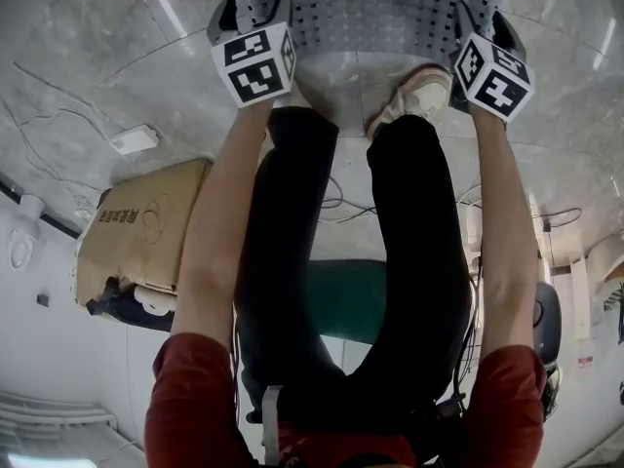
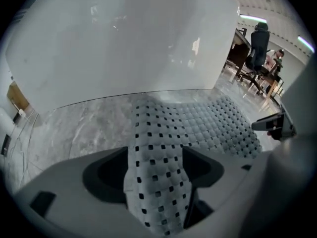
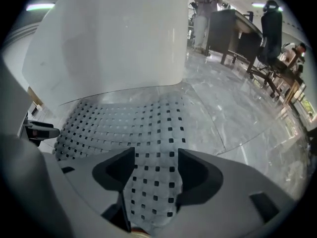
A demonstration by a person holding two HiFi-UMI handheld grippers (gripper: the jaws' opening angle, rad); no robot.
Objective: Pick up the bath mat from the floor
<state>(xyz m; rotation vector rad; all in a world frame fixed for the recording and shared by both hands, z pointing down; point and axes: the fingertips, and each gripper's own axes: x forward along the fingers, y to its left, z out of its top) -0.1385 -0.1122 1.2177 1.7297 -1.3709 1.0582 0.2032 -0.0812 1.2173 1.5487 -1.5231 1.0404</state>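
The left gripper [image 1: 254, 13] and right gripper [image 1: 486, 23] are standing open, each with a corner of the bath mat [image 1: 370, 8] lying between its jaws. Pale grey, quilted and dotted with square holes, the mat is spreading over the glossy marble floor [image 1: 97, 76] towards a white curved wall [image 2: 124, 43]. A desk [image 3: 233, 26] and an office chair [image 2: 258, 46] are standing beyond.

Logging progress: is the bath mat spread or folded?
Spread: the bath mat lies flat on the floor, two corners rising into the left gripper and right gripper.
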